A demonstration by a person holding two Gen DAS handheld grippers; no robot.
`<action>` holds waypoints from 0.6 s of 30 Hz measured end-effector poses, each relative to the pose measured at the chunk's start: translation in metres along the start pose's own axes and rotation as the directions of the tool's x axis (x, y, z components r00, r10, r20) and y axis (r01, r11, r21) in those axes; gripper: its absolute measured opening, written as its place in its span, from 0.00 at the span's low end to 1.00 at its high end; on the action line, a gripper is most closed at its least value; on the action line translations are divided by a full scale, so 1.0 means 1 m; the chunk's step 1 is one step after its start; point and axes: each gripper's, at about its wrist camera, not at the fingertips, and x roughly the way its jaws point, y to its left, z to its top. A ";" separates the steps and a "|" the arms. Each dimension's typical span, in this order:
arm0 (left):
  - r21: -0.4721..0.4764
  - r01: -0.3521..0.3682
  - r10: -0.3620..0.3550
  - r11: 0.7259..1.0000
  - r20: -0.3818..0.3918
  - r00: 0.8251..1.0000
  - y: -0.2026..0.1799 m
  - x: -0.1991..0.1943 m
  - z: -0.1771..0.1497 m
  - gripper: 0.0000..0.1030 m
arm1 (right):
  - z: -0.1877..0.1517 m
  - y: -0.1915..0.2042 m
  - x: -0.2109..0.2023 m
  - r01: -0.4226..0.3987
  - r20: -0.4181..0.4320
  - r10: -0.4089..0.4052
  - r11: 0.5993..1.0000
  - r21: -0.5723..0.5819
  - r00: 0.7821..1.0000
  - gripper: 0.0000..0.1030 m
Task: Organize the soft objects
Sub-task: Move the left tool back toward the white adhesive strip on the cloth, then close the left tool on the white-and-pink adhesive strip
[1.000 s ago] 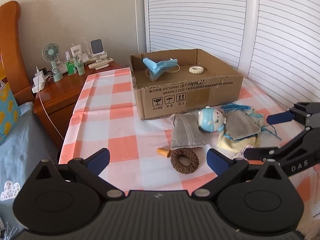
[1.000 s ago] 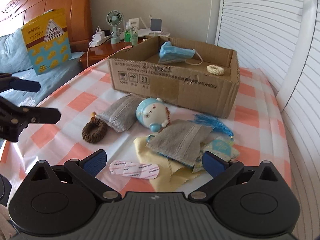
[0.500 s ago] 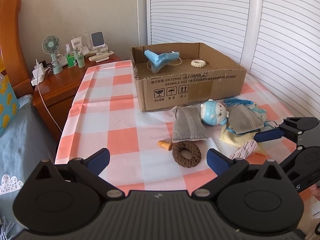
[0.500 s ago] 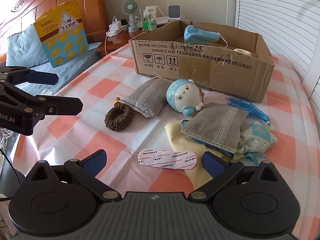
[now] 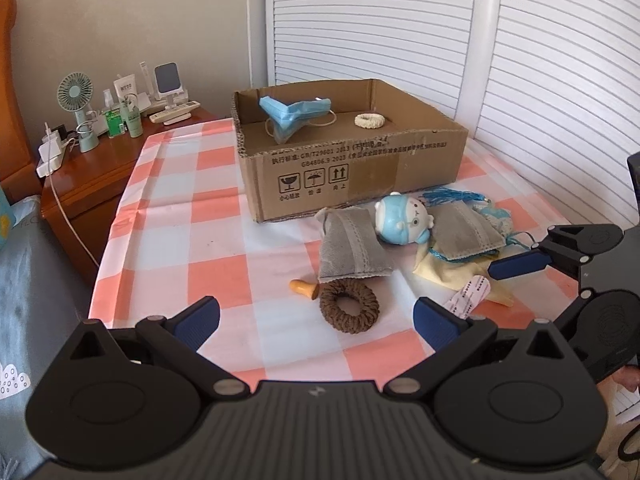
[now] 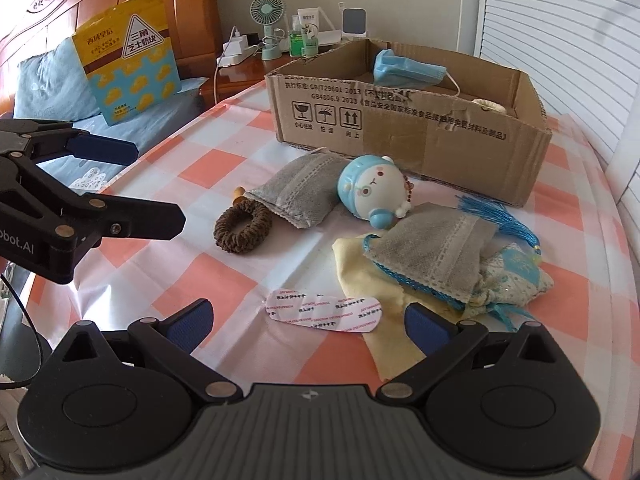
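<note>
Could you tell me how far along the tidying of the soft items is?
Done: a blue face mask and a cream hair tie lie in the cardboard box. In hand: nothing; both hand-held grippers, left and right, are open. Left on the table: brown scrunchie, two grey pouches, plush toy, yellow cloth.

Two grey pouches (image 6: pixel 294 192), two hair rings (image 6: pixel 243 227), one box (image 6: pixel 404 120), one face mask (image 6: pixel 406 72)
</note>
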 end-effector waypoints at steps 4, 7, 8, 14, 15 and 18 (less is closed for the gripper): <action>0.044 0.066 -0.066 0.997 -0.002 0.998 -0.012 0.005 0.001 0.99 | -0.007 -0.012 -0.007 0.073 -0.007 -0.073 0.997 0.018 0.997 1.00; 0.095 0.104 -0.104 0.990 -0.011 0.995 -0.023 0.010 0.001 0.99 | -0.014 -0.019 -0.010 0.139 -0.020 -0.138 0.990 0.026 0.990 1.00; 0.112 0.115 -0.114 0.987 -0.016 0.993 -0.026 0.012 0.002 0.99 | -0.016 -0.022 -0.011 0.161 -0.022 -0.160 0.987 0.025 0.987 1.00; 0.193 0.177 -0.168 0.965 -0.061 0.984 -0.045 0.024 0.003 0.99 | -0.030 -0.033 -0.020 0.232 -0.032 -0.232 0.972 0.031 0.972 1.00; 0.203 0.189 -0.179 0.961 -0.070 0.981 -0.049 0.026 0.003 0.99 | -0.031 -0.035 -0.021 0.234 -0.032 -0.232 0.972 0.038 0.972 1.00; 0.232 0.228 -0.209 0.946 -0.103 0.972 -0.060 0.033 0.004 0.99 | -0.036 -0.041 -0.026 0.246 -0.030 -0.244 0.968 0.054 0.969 1.00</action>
